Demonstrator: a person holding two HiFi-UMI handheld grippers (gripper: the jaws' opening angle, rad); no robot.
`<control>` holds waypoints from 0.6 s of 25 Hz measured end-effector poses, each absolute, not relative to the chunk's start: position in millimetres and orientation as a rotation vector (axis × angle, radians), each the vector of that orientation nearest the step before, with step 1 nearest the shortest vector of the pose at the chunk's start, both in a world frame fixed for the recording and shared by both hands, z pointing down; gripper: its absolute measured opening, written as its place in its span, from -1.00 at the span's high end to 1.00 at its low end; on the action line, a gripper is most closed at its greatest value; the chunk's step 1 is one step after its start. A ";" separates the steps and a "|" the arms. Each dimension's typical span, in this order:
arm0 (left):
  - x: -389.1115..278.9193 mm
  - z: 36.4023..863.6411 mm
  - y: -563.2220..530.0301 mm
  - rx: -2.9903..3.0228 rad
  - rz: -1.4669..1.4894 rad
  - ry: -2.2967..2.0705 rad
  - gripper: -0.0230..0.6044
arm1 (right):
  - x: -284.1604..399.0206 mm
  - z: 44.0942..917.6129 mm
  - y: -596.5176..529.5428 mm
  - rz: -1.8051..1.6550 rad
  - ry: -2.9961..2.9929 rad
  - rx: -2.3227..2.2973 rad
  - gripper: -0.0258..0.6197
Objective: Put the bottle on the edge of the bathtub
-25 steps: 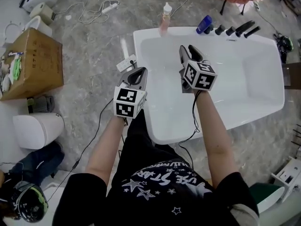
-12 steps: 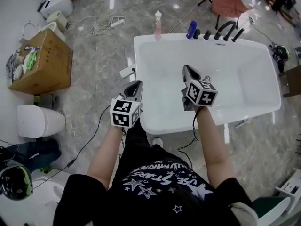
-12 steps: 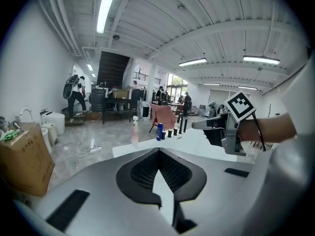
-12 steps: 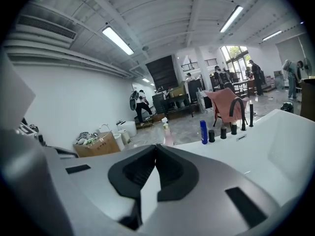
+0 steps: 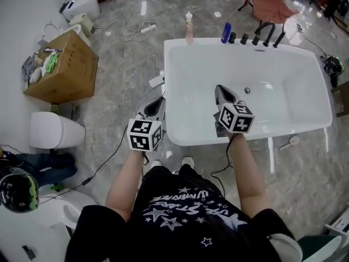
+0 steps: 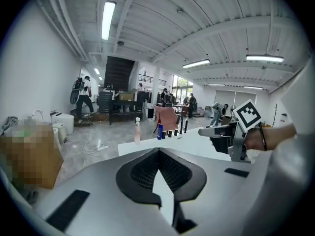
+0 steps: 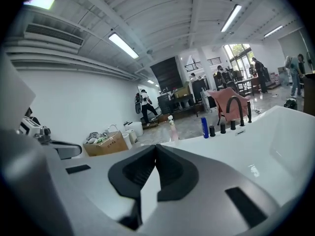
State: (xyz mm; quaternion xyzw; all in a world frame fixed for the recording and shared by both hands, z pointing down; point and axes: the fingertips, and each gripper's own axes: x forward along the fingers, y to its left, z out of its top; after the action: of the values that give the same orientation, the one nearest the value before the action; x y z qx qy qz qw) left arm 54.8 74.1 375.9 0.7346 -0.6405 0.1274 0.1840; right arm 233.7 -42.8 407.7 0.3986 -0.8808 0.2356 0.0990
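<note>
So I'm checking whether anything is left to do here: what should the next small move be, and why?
Probably just draw both grippers back. The left gripper and right gripper are shut and empty, and the pink bottle seems to stand upright at the far rim of the bathtub.

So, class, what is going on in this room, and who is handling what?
A person stands at the near end of a white freestanding bathtub with a two-jaw gripper in each hand. The left gripper hovers beside the tub's near corner, the right gripper above the basin; both are shut and empty. A pale pink pump bottle stands on the far rim, a blue bottle near the black tap fittings.
</note>
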 end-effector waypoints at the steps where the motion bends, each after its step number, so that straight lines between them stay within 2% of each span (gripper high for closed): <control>1: 56.8 377.1 79.3 2.067 0.361 -1.801 0.88 | 232.9 408.3 -36.6 0.699 -2.608 1.165 0.88; 15: 49.7 387.5 164.8 2.079 0.323 -1.715 0.88 | 204.1 398.7 47.7 0.589 -2.590 1.111 0.88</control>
State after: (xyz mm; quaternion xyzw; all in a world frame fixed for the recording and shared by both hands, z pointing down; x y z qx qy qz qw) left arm 49.7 164.8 387.5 0.7486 -0.6175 0.1162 0.2117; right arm 204.1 47.7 398.7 0.3826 -0.8918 0.2029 0.1307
